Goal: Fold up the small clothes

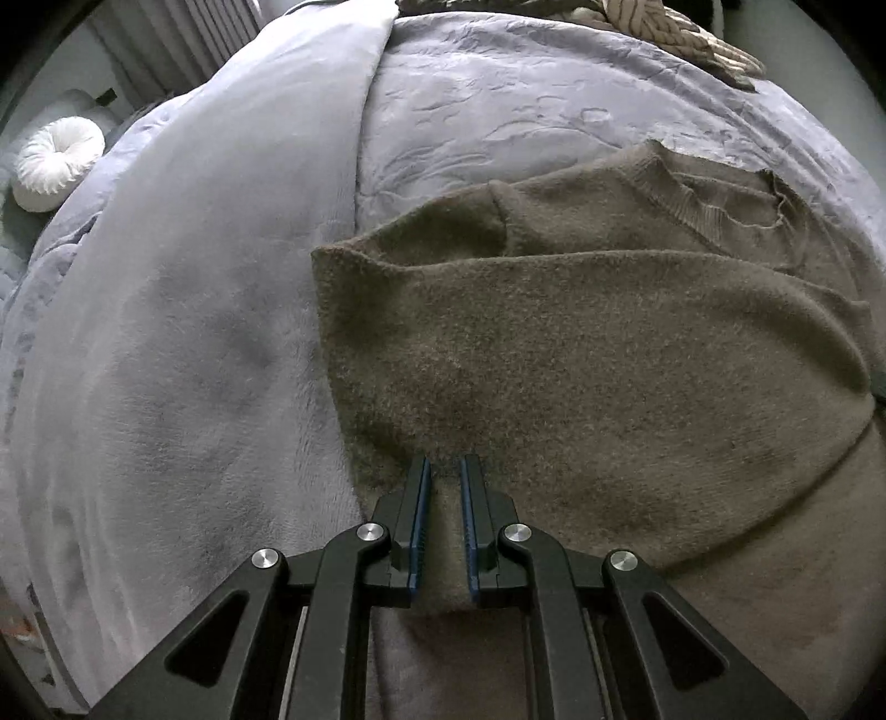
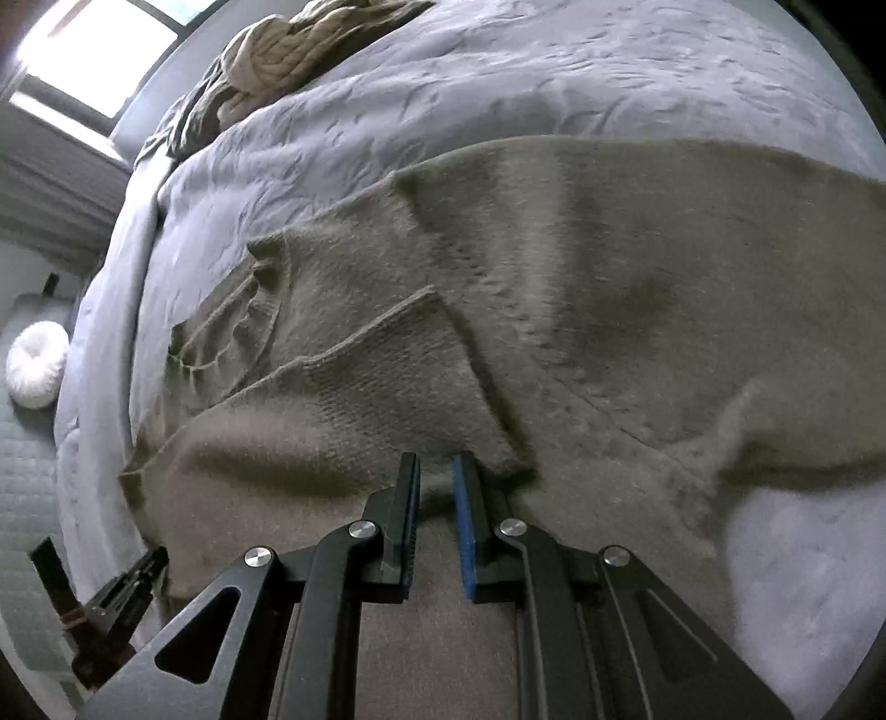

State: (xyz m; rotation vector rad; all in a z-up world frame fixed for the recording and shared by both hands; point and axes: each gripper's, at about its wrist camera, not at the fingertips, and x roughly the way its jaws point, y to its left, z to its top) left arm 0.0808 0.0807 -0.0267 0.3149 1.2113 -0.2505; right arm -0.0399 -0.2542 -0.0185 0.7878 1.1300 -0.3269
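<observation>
An olive-brown knit sweater (image 1: 581,343) lies spread on a lavender bedspread (image 1: 498,105), with one sleeve folded across its body and the ribbed collar at the far right. My left gripper (image 1: 444,465) has its jaws nearly closed on a fold of the sweater's near edge. In the right wrist view the same sweater (image 2: 581,288) fills the middle, its sleeve cuff lying close to my right gripper (image 2: 436,462), whose jaws pinch a ridge of the sweater's hem. The left gripper also shows in the right wrist view (image 2: 141,570) at the lower left.
A plush lavender blanket (image 1: 183,343) covers the bed's left side. A pile of beige and dark knit clothes (image 2: 277,61) sits at the bed's far edge. A round white cushion (image 1: 55,163) lies on the floor beside the bed. A bright window (image 2: 94,50) is at the top left.
</observation>
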